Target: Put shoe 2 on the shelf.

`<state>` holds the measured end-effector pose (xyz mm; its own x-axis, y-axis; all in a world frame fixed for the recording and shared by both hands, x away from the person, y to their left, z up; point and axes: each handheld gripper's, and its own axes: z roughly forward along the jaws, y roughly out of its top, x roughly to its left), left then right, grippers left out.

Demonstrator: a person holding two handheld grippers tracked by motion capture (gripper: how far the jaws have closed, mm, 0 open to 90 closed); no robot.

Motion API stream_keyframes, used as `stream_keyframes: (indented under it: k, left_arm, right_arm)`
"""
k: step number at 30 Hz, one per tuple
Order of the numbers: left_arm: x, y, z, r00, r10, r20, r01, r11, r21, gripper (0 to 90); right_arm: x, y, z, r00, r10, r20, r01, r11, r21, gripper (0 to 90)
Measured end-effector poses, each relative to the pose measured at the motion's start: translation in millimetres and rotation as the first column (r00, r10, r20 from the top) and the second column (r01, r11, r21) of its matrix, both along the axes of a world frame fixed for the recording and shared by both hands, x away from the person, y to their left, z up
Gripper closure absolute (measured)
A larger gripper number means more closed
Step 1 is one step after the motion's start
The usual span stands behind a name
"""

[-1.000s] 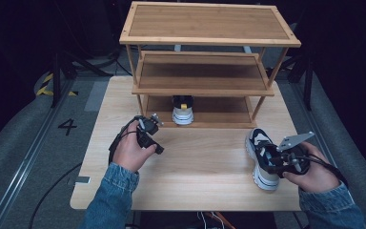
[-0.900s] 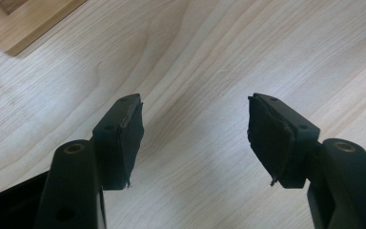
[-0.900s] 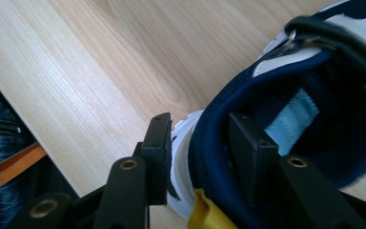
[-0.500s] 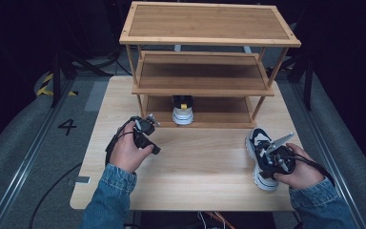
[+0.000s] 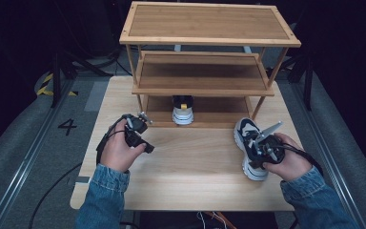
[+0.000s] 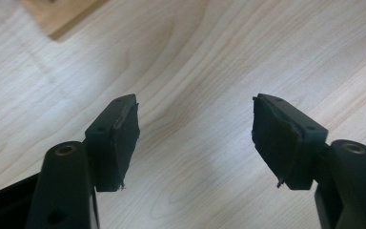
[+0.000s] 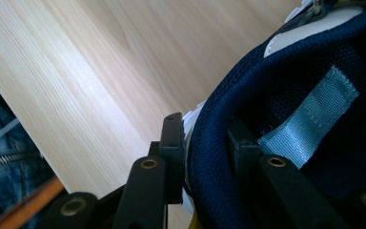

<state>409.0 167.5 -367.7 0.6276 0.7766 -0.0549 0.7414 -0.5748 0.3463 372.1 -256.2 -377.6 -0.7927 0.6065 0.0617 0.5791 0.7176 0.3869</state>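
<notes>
My right gripper [image 7: 202,157] pinches the padded navy heel collar of the sneaker [image 5: 249,148] lying at the table's [image 5: 195,171] right edge. The collar is soft and yields, so I bite deep. My left gripper [image 6: 195,138] hangs open over bare wood.

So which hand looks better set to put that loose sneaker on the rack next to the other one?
The right. Its tongs are already closed on the padded collar of the navy sneaker, one jaw inside and one outside. The left tongs are open over bare table, holding nothing.
</notes>
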Motion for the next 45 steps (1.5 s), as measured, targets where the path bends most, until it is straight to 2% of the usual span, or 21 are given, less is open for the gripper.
stream_keyframes:
  k: [4,7,12,17,19,20,21,25,29,30,31,36,39,43,45]
  left_arm:
    - [-0.8,6.6,0.7,1.0,0.006,-0.002,-0.006,0.9999,-0.01,30.9]
    - [0.2,12.4,-0.9,0.9998,0.013,-0.017,-0.013,0.9999,-0.007,28.8]
    - [1.0,20.8,-0.5,0.9996,0.023,-0.014,-0.023,0.9996,-0.019,28.8]
    - [-1.9,26.2,-0.7,0.9991,0.04,-0.011,-0.04,0.9989,-0.025,28.7]
    - [-3.9,29.1,-1.8,0.9986,0.05,-0.013,-0.051,0.9985,-0.02,28.7]
    - [-3.9,29.1,-1.8,0.9986,0.05,-0.013,-0.051,0.9985,-0.02,28.1]
    - [-5.5,30.0,-2.7,0.9977,0.065,-0.02,-0.065,0.9976,-0.025,28.1]
    - [-10.0,36.9,-4.0,0.9975,0.069,-0.018,-0.069,0.9974,-0.019,25.6]
    - [-14.3,43.3,-6.2,0.9952,0.091,-0.036,-0.091,0.9958,-0.006,25.3]
    - [-14.3,43.3,-6.2,0.9952,0.091,-0.036,-0.091,0.9958,-0.006,25.2]
    - [-16.5,46.2,-6.9,0.9949,0.092,-0.042,-0.092,0.9957,0.013,24.8]
    - [-24.9,51.5,-11.2,0.9939,0.101,-0.044,-0.1,0.9949,0.015,24.4]
    - [-28.4,53.9,-12.8,0.996,0.085,-0.025,-0.084,0.9948,0.057,24.5]
    - [-32.5,56.8,-15.4,0.9961,0.083,-0.029,-0.081,0.9947,0.063,24.5]
    - [-33.9,58.5,-16.1,0.9956,0.088,-0.031,-0.086,0.9943,0.063,24.4]
  right_arm:
    - [9.8,12.2,8.9,0.9998,0.011,0.018,-0.012,1.0,0.02,73.5]
    - [23.9,31.5,16.0,0.9991,0.024,0.034,-0.024,1.0,-0.007,73.3]
    - [47.3,50.1,20.7,0.999,0.045,0.001,-0.045,0.999,0.019,73.3]
    - [65.1,67.1,22.1,0.9989,0.047,0.01,-0.047,0.999,0.005,73.2]
    - [77.4,75.8,21.2,0.9987,0.039,0.035,-0.039,0.999,0.002,73.1]
    - [77.4,75.8,21.2,0.9987,0.039,0.035,-0.039,0.999,0.002,73.1]
    - [81.6,79.4,21.1,0.9989,0.036,0.03,-0.037,0.999,0.011,73.1]
    - [98.0,91.1,17.6,0.9993,0.026,0.025,-0.027,0.999,0.03,73.0]
    - [110.0,105.0,11.7,0.9989,0.041,0.024,-0.041,0.999,0.018,72.9]
    - [112.1,106.5,10.9,0.9986,0.043,0.031,-0.043,0.999,0.009,72.9]
    - [114.7,109.0,9.8,0.9985,0.043,0.033,-0.043,0.999,0.005,72.9]
    - [125.1,114.4,3.9,0.9989,0.035,0.031,-0.035,0.999,0.013,72.7]
    - [131.6,116.1,-1.3,0.9989,0.028,0.038,-0.029,1.0,0.007,72.7]
    - [138.3,118.1,-8.8,0.9989,0.024,0.04,-0.025,1.0,0.013,72.6]
    - [139.0,120.5,-11.0,0.9978,0.034,0.058,-0.035,0.999,0.014,72.5]
